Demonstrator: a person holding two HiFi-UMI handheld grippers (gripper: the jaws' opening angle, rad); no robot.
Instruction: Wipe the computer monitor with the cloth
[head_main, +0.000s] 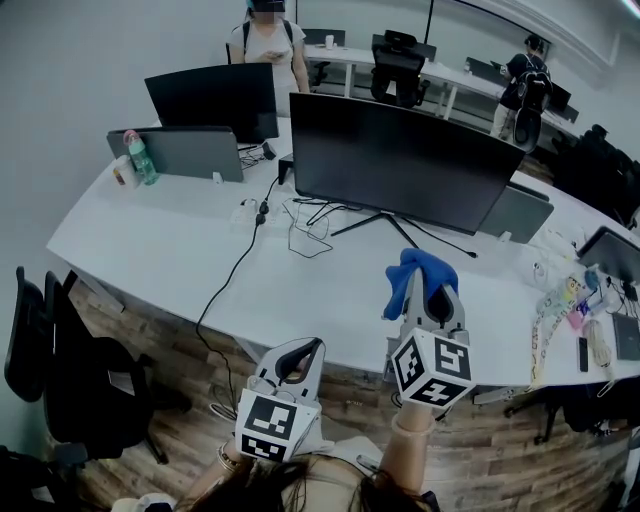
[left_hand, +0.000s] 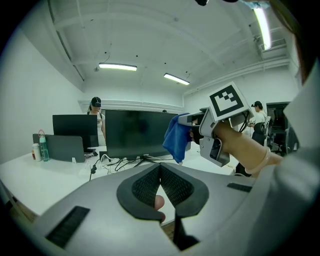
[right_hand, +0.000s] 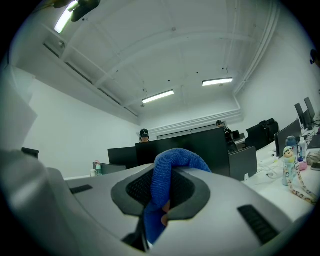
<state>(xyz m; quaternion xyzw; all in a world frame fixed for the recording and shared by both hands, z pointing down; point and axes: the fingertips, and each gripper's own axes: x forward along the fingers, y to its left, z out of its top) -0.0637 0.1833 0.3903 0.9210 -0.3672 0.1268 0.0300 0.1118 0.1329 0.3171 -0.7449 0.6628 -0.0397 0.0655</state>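
Note:
A wide dark computer monitor (head_main: 400, 160) stands on the white desk (head_main: 180, 250) ahead of me; it also shows in the left gripper view (left_hand: 135, 132) and the right gripper view (right_hand: 200, 150). My right gripper (head_main: 418, 280) is shut on a blue cloth (head_main: 425, 268), held above the desk's near edge in front of the monitor. The cloth (right_hand: 167, 185) bulges between its jaws, and it hangs as a fold (left_hand: 176, 137) seen from the left side. My left gripper (head_main: 300, 352) is lower, off the desk's front edge, shut and empty (left_hand: 160, 172).
A second monitor (head_main: 215, 100) and a grey panel with bottles (head_main: 140, 158) stand at the back left. Cables (head_main: 300, 225) trail across the desk and over its edge. Black chairs (head_main: 50, 350) stand at the left. Clutter (head_main: 585, 300) lies at the right. People stand behind.

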